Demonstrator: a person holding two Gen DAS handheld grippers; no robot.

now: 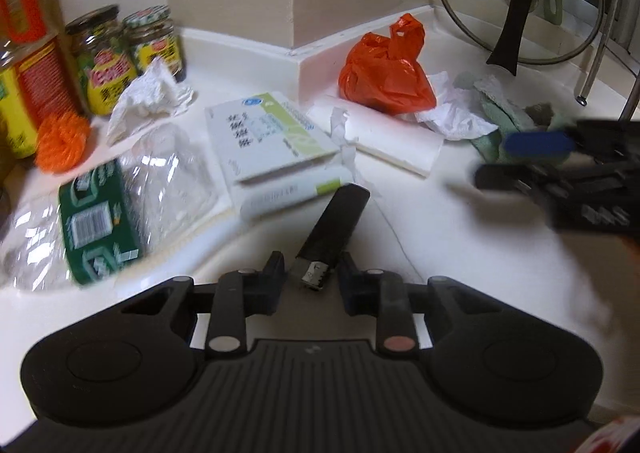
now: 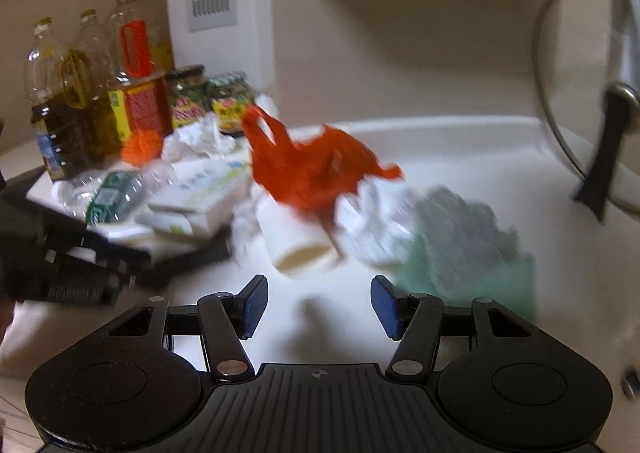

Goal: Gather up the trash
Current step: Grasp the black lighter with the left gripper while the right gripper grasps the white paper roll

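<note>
My left gripper [image 1: 310, 273] is shut on a black lighter [image 1: 332, 227] with a metal top, held over the white counter [image 1: 420, 233]. Ahead of it lie an orange plastic bag [image 1: 386, 69], crumpled white tissue [image 1: 148, 93], a crushed clear bottle with a green label [image 1: 100, 213], white-green boxes [image 1: 272, 133] and a white paper roll [image 1: 396, 141]. My right gripper [image 2: 320, 305] is open and empty, just short of the paper roll [image 2: 296, 245]; it also shows blurred in the left wrist view [image 1: 532, 161]. The orange bag [image 2: 308, 165] and more tissue [image 2: 376, 221] lie beyond it.
Oil bottles [image 2: 68, 101] and jars [image 1: 104, 57] stand at the back left beside an orange scrubber [image 1: 60, 139]. A glass pot lid [image 1: 520, 1] leans at the back right. A green cloth [image 2: 464, 249] lies right of the trash.
</note>
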